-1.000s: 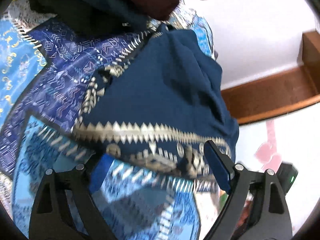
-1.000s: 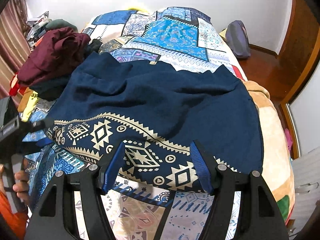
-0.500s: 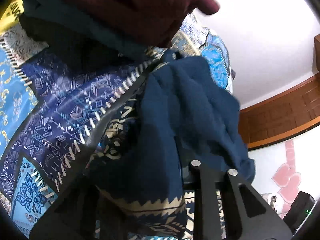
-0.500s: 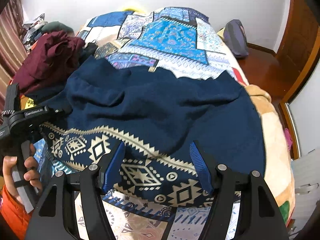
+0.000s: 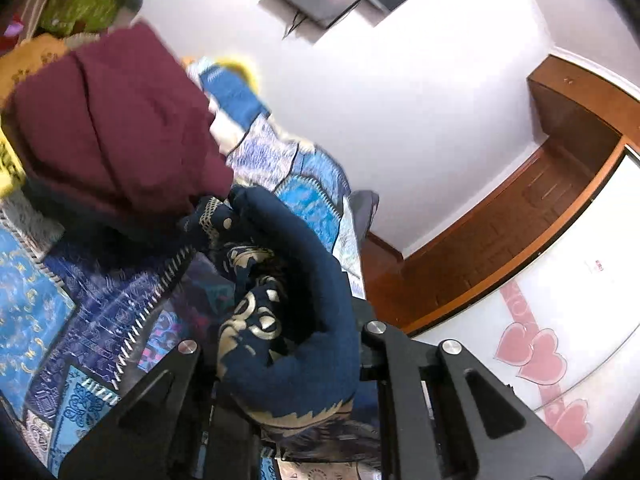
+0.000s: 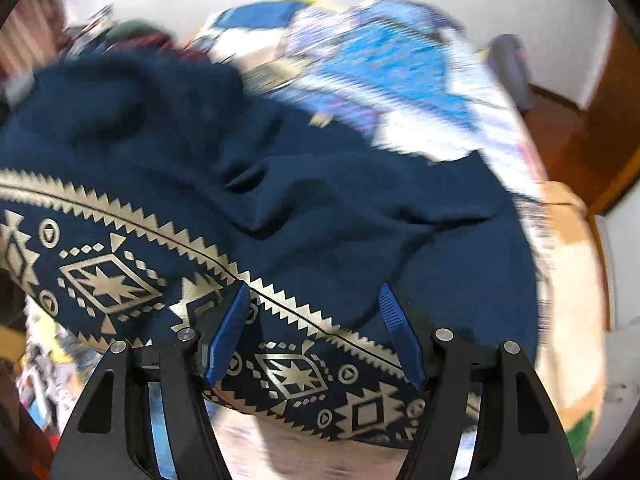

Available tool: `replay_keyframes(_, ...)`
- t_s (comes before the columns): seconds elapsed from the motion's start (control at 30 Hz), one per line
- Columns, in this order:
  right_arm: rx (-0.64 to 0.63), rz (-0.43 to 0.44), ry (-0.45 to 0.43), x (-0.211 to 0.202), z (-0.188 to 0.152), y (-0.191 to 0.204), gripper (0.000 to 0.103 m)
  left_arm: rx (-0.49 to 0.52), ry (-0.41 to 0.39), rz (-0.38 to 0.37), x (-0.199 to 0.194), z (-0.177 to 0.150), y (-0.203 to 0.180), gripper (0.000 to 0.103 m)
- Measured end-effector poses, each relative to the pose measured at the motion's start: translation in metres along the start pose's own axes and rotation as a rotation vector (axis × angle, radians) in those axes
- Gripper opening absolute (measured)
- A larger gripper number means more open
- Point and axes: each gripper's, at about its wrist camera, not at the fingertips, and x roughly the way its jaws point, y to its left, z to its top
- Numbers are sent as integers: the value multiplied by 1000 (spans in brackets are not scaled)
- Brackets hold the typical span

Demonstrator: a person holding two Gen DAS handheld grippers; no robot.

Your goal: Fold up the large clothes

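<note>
At the left of my left wrist view the patterned blue bedspread (image 5: 52,312) runs up to a maroon garment (image 5: 116,128) heaped in the upper left. In the lower centre the left gripper (image 5: 288,364) has its jaws closing on a bunched fold of the navy garment with gold pattern (image 5: 304,280), the cloth pinched between them. A wooden door frame (image 5: 520,220) curves across the right. In my right wrist view the same navy garment (image 6: 280,184) spreads over the bed from the left edge to the right of centre. The right gripper (image 6: 314,336) sits at the bottom centre, jaws apart over the gold border; whether they touch it I cannot tell.
</note>
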Motion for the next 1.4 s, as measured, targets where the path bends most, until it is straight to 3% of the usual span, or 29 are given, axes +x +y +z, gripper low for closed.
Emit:
replay_keyframes(0.17, -36, 212, 105, 37, 2, 45, 63, 94, -54, 69, -21, -5, -17, 13)
replay_keyframes(0.23, -45, 241, 115, 38, 2, 50, 63, 118, -45, 80, -19, -8, -24, 13)
replay_keyframes(0.37, -28, 236, 56, 14, -6, 33, 63, 215, -12, 71, -6, -18, -45, 13)
replay_keyframes(0.53, 67, 130, -72, -43, -28, -32, 63, 373, 60, 55, 23, -52, -83, 13)
replay_keyframes(0.63, 161, 38, -122, -72, -46, -81, 63, 428, 156, 30, 57, -84, -99, 13)
replay_keyframes(0.73, 214, -63, -136, -87, -63, -110, 63, 484, 319, 32, 100, -125, -104, 15)
replay_keyframes(0.8, 238, -86, -136, -92, -71, -122, 63, 512, 470, 50, 128, -159, -97, 20)
replay_keyframes(0.87, 261, -104, -138, -99, -81, -131, 63, 524, 538, 67, 136, -180, -89, 27)
replay_keyframes(0.93, 267, -112, -142, -102, -82, -132, 63, 554, 525, 50, 125, -187, -91, 35)
replay_keyframes(1.0, 260, -111, -159, -107, -80, -127, 63, 583, 522, 10, 111, -183, -99, 52)
replay_keyframes(1.1, 229, -103, -189, -114, -75, -118, 63, 611, 495, -30, 81, -174, -109, 58)
replay_keyframes(1.17, 202, -88, -220, -117, -65, -111, 63, 639, 430, -11, 59, -162, -116, 59)
replay_keyframes(1.33, 139, -20, -271, -122, -49, -82, 63, 612, 246, 45, 23, -111, -101, 82)
replay_keyframes(1.4, 114, 4, -270, -116, -41, -70, 64, 603, 189, 122, 18, -89, -86, 85)
